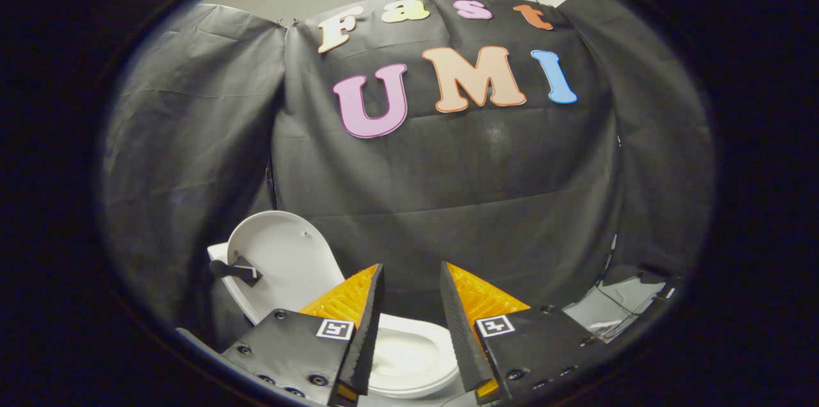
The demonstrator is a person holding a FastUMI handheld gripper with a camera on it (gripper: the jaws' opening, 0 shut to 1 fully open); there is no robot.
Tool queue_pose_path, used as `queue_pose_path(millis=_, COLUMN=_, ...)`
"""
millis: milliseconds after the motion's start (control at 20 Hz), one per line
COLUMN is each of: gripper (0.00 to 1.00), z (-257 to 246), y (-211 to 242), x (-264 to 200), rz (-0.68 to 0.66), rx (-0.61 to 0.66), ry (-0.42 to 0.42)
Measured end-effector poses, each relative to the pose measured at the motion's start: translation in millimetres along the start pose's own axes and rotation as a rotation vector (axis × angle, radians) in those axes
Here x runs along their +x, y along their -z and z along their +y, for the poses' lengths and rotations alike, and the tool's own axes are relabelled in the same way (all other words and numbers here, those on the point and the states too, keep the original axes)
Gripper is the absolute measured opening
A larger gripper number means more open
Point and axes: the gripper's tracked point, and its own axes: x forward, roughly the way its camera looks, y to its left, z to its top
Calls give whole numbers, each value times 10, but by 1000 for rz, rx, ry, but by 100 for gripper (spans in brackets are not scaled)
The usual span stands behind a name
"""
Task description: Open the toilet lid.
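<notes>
Gripper [411, 279] at lower centre, fingers apart, gripping nothing. Toilet lid [281, 260] stands raised at lower left, bowl [409, 356] exposed below. Opening looks complete; next move likely just withdrawal.

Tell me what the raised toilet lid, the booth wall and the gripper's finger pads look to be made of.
Toilet lid: smooth white plastic, probably; soft sheen, moulded curve.
Booth wall: matte black cloth, with creases and folds.
Gripper, fingers open with nothing between them: orange ribbed finger pads, likely plastic or rubber, on matte black bodies.
</notes>
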Motion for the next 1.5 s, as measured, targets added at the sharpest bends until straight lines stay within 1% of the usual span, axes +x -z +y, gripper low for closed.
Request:
queue_pose_path(millis=150, gripper=55, z=-159, y=90, x=-269, rz=23, rx=-30, ry=-88)
queue_pose_path(millis=250, gripper=55, z=-302, y=101, x=-411, rz=21, rx=-44, ry=-120)
queue_pose_path(millis=350, gripper=56, z=-480, y=129, x=-528, rz=17, rx=-58, ry=-120)
queue_pose_path(millis=500, gripper=57, z=-780, y=229, x=-690, rz=32, rx=-73, ry=-69)
queue_pose_path(millis=650, gripper=57, z=-987, y=315, x=-806, rz=43, rx=-79, ry=-44)
queue_pose_path(millis=800, gripper=57, z=-1126, y=386, x=-842, rz=54, rx=-78, ry=-25)
queue_pose_path(millis=900, gripper=57, z=-1187, y=496, x=-875, rz=98, rx=-74, ry=-10)
queue_pose_path(millis=1050, gripper=57, z=-1020, y=622, x=-974, rz=160, rx=-64, ry=-72)
queue_pose_path(millis=1150, gripper=57, z=-1023, y=807, x=-1131, rz=245, rx=-49, ry=-93)
queue_pose_path(millis=1200, gripper=57, z=-994, y=719, x=-1182, rz=207, rx=-62, ry=-92)
queue_pose_path(millis=1300, gripper=57, z=-1046, y=558, x=-1226, rz=172, rx=-40, ry=-95)
queue_pose_path(millis=1500, gripper=57, z=-1044, y=366, x=-1346, rz=64, rx=-28, ry=-99)
